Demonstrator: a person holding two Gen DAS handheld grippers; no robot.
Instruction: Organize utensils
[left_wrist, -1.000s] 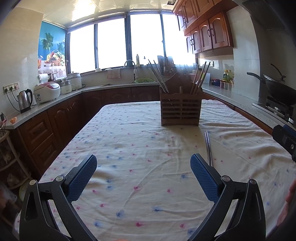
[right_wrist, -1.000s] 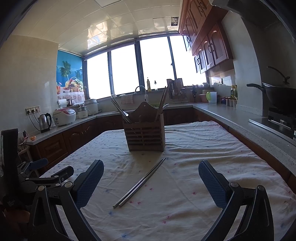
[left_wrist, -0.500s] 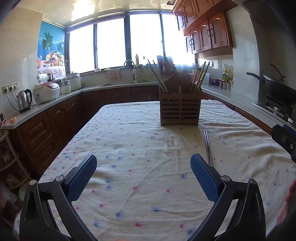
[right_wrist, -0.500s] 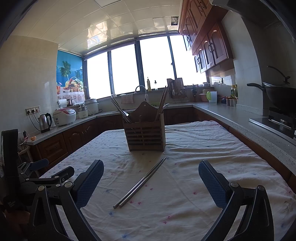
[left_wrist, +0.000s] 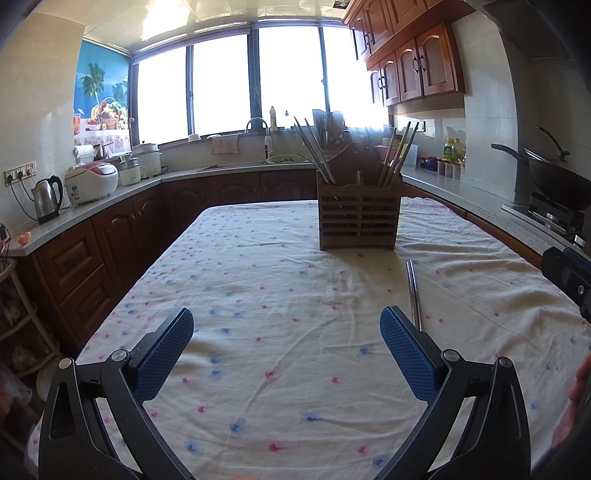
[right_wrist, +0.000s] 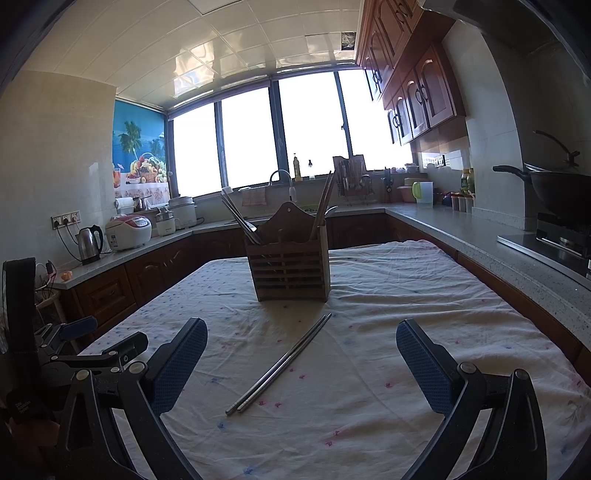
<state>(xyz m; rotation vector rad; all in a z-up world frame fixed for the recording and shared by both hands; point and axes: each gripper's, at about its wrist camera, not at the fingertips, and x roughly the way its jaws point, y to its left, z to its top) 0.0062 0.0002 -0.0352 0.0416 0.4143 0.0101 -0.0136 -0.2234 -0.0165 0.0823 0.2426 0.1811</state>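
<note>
At the centre of the right wrist view, a pair of metal chopsticks (right_wrist: 280, 365) lies flat on the flowered tablecloth (right_wrist: 388, 302), side by side and touching, running diagonally from lower left to upper right. Their far tips point toward the wooden utensil holder (right_wrist: 290, 271), which stands upright on the tabletop just beyond them, apart from them. The holder has a slatted front and a tall arched back; metal chopsticks lean out of its left compartment and wooden chopsticks out of its right one.

The right gripper (right_wrist: 301, 363) hovers above the cloth with its blue-padded fingers (right_wrist: 421, 365) spread wide, gripping nothing; the chopsticks lie in the frame between the two fingers. At the left edge of this view the left gripper's black body shows.

In the left wrist view, the left gripper (left_wrist: 286, 350) likewise has its fingers (left_wrist: 162, 354) wide apart and empty. There the chopsticks (left_wrist: 413, 291) lie right of centre, their near ends hidden behind the right-hand finger, and the holder (left_wrist: 358, 218) stands in the upper middle of the frame. At the far right edge, part of the right gripper's body appears.

Along the left counter stand a kettle (right_wrist: 88, 243) and a rice cooker (right_wrist: 129, 232); a wok (right_wrist: 554, 188) sits on the stove at right.
</note>
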